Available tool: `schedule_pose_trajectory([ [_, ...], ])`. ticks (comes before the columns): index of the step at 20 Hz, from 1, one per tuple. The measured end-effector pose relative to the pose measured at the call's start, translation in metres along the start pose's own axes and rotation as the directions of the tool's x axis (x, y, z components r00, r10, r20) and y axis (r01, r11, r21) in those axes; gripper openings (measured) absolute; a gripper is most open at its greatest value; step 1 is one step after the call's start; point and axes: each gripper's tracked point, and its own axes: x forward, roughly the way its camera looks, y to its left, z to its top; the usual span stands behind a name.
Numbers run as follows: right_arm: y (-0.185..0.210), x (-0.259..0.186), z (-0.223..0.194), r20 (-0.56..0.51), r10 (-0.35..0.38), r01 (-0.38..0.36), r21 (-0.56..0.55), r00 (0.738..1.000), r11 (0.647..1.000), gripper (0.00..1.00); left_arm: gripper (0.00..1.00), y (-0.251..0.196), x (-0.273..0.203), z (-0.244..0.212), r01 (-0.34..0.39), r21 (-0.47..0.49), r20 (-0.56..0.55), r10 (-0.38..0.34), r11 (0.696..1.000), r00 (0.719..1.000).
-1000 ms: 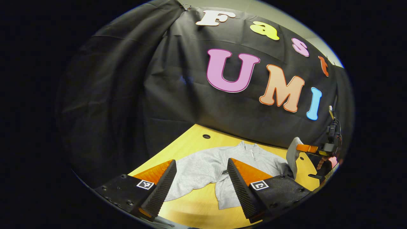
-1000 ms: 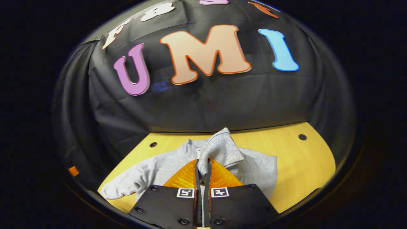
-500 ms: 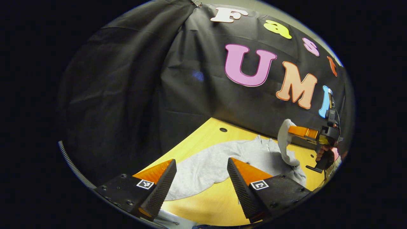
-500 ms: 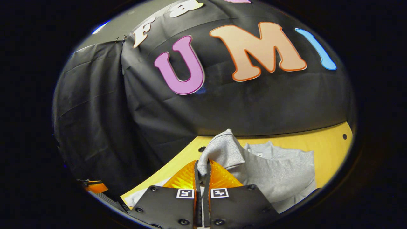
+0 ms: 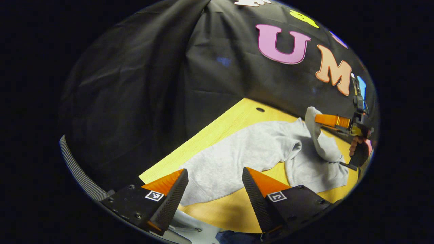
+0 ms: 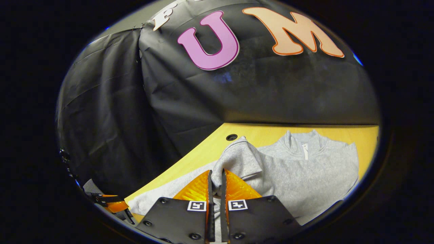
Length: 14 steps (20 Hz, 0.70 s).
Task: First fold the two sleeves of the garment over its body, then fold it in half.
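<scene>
We are pinching the ribbed cuff of one sleeve between the pressed-together fingers of our right gripper, holding it above the grey fleece zip-neck garment lying on the yellow wooden table. Our left gripper is hovering spread wide over the other sleeve.

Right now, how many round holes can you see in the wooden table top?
1. The round hole sits near the table's far edge, by the black cloth wall, beyond the grey garment. Others may be hidden.
</scene>
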Motion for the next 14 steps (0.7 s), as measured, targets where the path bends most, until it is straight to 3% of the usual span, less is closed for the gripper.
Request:
schedule_pose_trajectory([
  [3,0.000,0.004,-0.008,-0.006,0.000,0.000,-0.003,1.000,1.000,0.17,0.94,0.011,0.011,-0.022,-0.027,0.013,-0.056,0.028,1.000,0.998],
  [6,0.006,0.006,-0.016,-0.019,0.034,-0.034,0.010,0.999,0.999,0.16,0.94,0.025,0.019,-0.033,-0.067,0.005,-0.086,0.067,0.998,0.994],
  [8,0.008,0.005,-0.016,-0.024,0.045,-0.045,0.015,0.999,0.999,0.60,0.94,0.027,0.021,-0.040,-0.073,-0.014,-0.109,0.071,0.997,0.992],
  [11,0.003,0.001,-0.015,-0.023,0.027,-0.027,-0.008,0.999,1.000,0.97,0.94,0.031,0.025,-0.051,-0.083,0.000,-0.138,0.082,0.997,0.987],
  [13,0.005,-0.005,-0.012,-0.016,0.023,-0.023,-0.020,1.000,1.000,0.94,0.94,0.034,0.027,-0.053,-0.091,0.027,-0.138,0.094,0.996,0.986],
  [14,0.004,-0.008,-0.009,-0.009,0.018,-0.019,-0.025,1.000,1.000,0.98,0.94,0.034,0.028,-0.055,-0.094,0.043,-0.139,0.099,0.995,0.985],
])
